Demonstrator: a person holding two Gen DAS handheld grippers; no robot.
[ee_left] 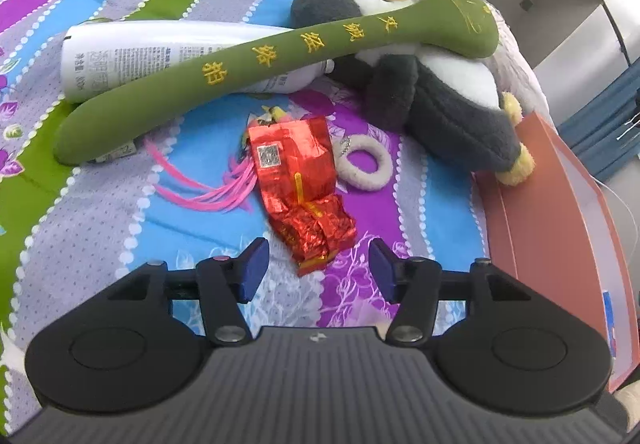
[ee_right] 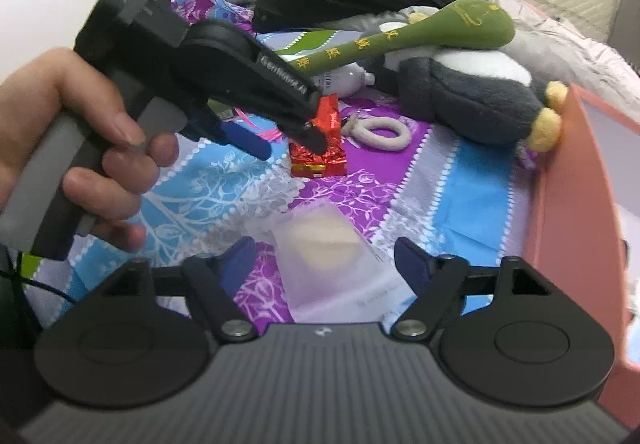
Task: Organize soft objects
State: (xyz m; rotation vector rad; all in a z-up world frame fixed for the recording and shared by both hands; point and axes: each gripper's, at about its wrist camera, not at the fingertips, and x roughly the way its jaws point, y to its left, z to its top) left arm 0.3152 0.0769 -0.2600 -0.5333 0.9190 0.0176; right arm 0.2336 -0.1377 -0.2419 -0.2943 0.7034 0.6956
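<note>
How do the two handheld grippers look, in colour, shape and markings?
Each gripper has a ribbed grey body, two round black discs, black linkage arms with silver pivots and blue finger pads. In the right wrist view the left gripper shows a grey handle and white lettering, too blurred to read. The left hand is bare.

Bare quilt (ee_left: 120,244) lies open before my left gripper (ee_left: 318,268); red foil packets (ee_left: 304,187), green plush bat (ee_left: 256,55) and orange box (ee_left: 560,228) crowd beyond.
</note>
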